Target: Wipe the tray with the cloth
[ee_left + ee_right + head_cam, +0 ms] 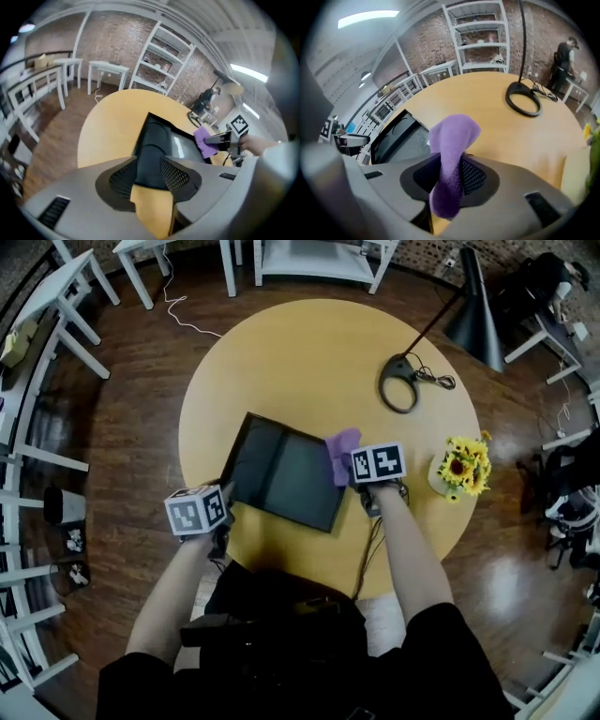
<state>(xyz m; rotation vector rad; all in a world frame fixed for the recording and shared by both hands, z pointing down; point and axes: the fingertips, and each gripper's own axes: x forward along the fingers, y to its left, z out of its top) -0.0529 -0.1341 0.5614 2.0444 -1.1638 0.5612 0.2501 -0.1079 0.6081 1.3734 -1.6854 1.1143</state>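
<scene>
Jaws of the left gripper point(149, 164) stand apart, with the near corner of the black tray point(281, 474) between them. Right gripper point(451, 176) is clenched on the purple cloth point(453, 140), which hangs over the tray's right edge, centre of the head view, on the round table point(309, 362).

The round, pale-wood surface point(300, 362) stands on a dark plank floor point(141, 427). A black tray point(281, 474) lies on it near the near edge, a little left of centre and set at a slant. At the far right sits a dark ring-shaped lamp base point(398, 385) with a thin cord point(439, 381) curled just beside it. A pale pot of sunflowers point(464, 465) stands close to the right edge.
</scene>
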